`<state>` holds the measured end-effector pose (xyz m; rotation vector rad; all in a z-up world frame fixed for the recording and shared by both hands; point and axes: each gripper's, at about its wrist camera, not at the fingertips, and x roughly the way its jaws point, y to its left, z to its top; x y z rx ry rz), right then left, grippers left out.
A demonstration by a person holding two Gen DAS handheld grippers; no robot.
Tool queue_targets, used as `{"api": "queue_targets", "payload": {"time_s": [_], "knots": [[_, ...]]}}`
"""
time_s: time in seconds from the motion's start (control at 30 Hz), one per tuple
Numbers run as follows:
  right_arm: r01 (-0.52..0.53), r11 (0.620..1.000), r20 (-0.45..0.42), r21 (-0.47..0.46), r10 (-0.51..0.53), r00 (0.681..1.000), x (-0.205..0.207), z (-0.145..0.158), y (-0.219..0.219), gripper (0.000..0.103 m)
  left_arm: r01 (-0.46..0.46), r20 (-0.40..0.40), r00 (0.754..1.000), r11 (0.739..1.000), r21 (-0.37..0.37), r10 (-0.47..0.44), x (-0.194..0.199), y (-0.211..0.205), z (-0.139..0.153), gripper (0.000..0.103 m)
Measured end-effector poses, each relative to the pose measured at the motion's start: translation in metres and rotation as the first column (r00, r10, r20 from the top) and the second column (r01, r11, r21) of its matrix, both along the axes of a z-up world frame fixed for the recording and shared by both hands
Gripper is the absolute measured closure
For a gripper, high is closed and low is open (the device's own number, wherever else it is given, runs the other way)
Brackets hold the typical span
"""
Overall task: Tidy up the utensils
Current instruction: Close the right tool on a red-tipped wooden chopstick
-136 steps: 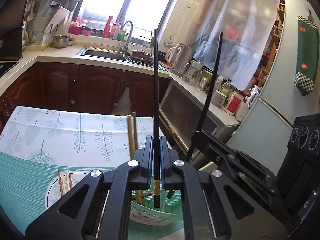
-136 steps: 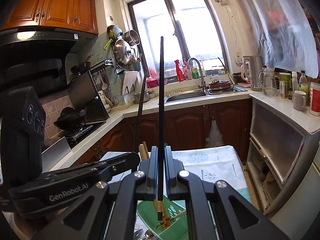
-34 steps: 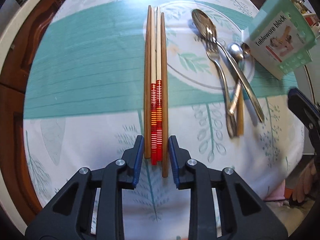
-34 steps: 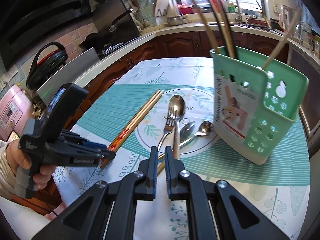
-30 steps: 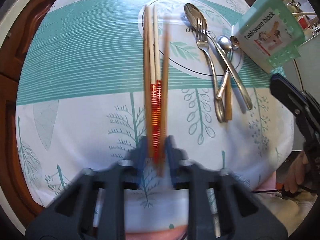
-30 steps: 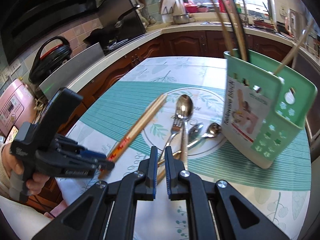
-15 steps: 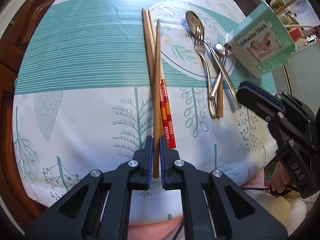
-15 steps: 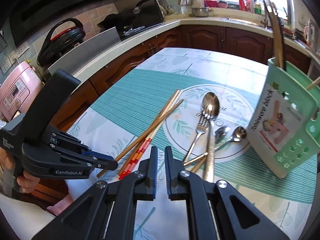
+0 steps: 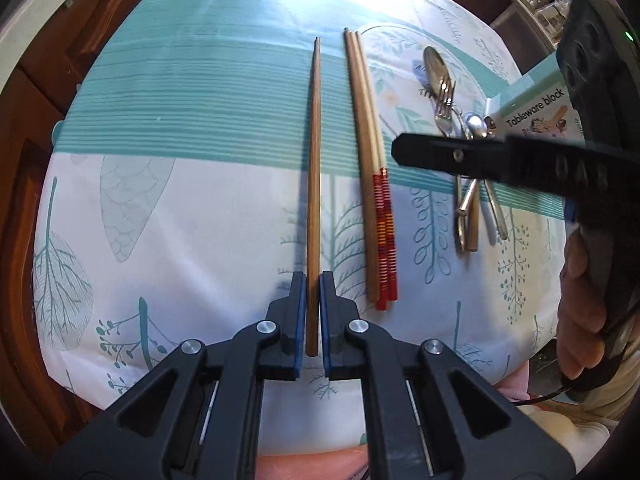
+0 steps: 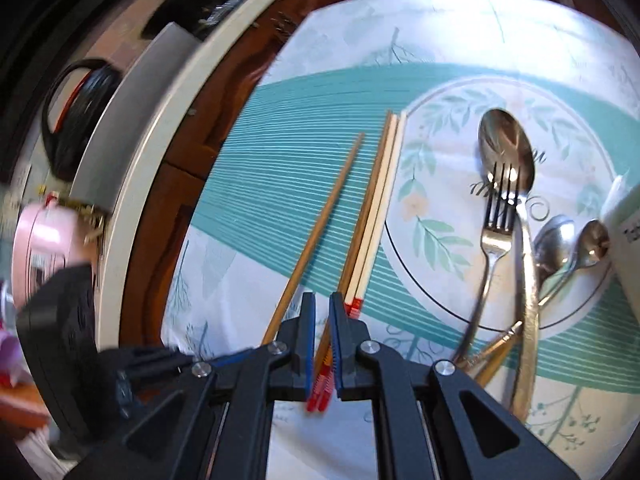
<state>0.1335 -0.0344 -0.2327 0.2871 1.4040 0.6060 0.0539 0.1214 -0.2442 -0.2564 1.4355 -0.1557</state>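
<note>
My left gripper (image 9: 313,292) fingers pinch one brown chopstick (image 9: 314,184). My right gripper (image 10: 322,320) fingers sit nearly closed, empty, over the red-banded chopsticks (image 10: 370,220). The green holder (image 9: 536,112) is largely hidden.

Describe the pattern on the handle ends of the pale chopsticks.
Red with orange and thin white stripes on the chopsticks; clearest in the left wrist view.

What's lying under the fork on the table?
The fork's tines rest on the bowl of the big spoon; its handle runs over the printed tablecloth. Its handle's far end is hidden behind the right gripper.
</note>
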Motion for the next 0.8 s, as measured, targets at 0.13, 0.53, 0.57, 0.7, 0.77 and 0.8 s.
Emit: {"api": "queue_targets", "payload": {"time_s": [0.13, 0.53, 0.57, 0.7, 0.77, 0.8], "knots": [[0.036, 0.999, -0.085, -0.025, -0.038, 0.996, 0.014, -0.013, 0.007, 0.096, 0.006, -0.029, 1.000, 1.000, 0.009, -0.005, -0.003, 0.003, -0.007, 0.099], [0.066, 0.993, -0.168, -0.100, -0.082, 0.982, 0.029, -0.029, 0.024, 0.096, 0.050, -0.038, 0.998, 0.997, 0.059, -0.047, 0.019, 0.002, -0.011, 0.098], [0.069, 0.993, -0.169, -0.101, -0.085, 0.982, 0.030, -0.029, 0.024, 0.096, 0.053, -0.037, 0.998, 0.997, 0.064, -0.051, 0.023, 0.003, -0.010, 0.098], [0.072, 0.986, -0.173, -0.152, -0.098, 0.980, 0.032, -0.030, 0.026, 0.096, 0.058, -0.045, 0.997, 0.995, 0.084, -0.054, 0.038, 0.004, -0.010, 0.097], [0.075, 0.980, -0.174, -0.183, -0.107, 0.979, 0.033, -0.031, 0.030, 0.094, 0.064, -0.044, 0.997, 0.993, 0.095, -0.060, 0.047, 0.003, -0.010, 0.097], [0.068, 0.978, -0.171, -0.196, -0.102, 0.980, 0.034, -0.031, 0.033, 0.094, 0.065, -0.042, 0.997, 0.993, 0.102, -0.061, 0.051, 0.004, -0.009, 0.097]]}}
